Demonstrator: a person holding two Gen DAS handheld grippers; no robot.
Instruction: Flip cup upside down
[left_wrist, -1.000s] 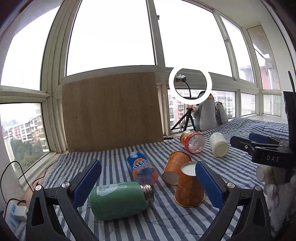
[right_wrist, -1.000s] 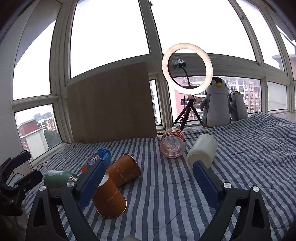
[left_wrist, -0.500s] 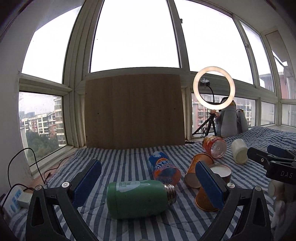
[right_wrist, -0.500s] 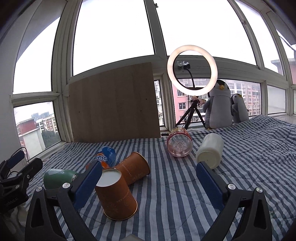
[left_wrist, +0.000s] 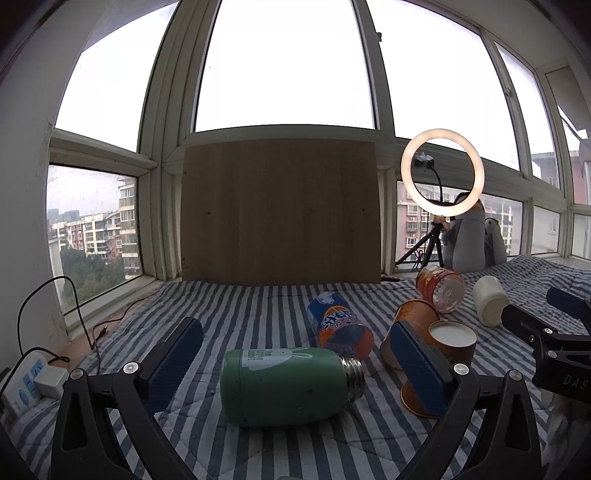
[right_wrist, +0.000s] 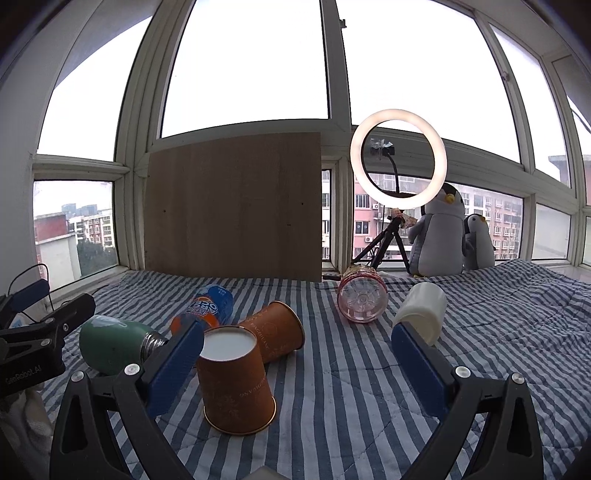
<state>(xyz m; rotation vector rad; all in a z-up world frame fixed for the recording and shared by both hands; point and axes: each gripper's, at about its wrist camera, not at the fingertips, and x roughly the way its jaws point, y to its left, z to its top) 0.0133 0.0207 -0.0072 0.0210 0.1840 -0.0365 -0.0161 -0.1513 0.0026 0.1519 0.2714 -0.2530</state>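
An orange paper cup (right_wrist: 236, 382) stands upside down on the striped blanket, white base up, just right of my right gripper's left finger; in the left wrist view it (left_wrist: 452, 345) is partly hidden behind the right finger. A second orange paper cup (right_wrist: 277, 334) lies on its side behind it, also seen in the left wrist view (left_wrist: 412, 325). My right gripper (right_wrist: 297, 363) is open and empty. My left gripper (left_wrist: 295, 363) is open and empty, with a green bottle (left_wrist: 288, 386) lying between its fingers' line of sight.
A blue-orange soda bottle (left_wrist: 338, 325), a pink clear bottle (right_wrist: 362, 299) and a white cup (right_wrist: 421, 314) lie on the blanket (right_wrist: 351, 369). A wooden board (right_wrist: 232, 206), a ring light on a tripod (right_wrist: 399, 158) and plush penguins (right_wrist: 439, 229) stand by the windows. A power strip (left_wrist: 26, 380) lies at left.
Both grippers have drawn back and turned; the left view swung leftward. The upside-down cup stays standing where it was, with both grippers open and away from it.
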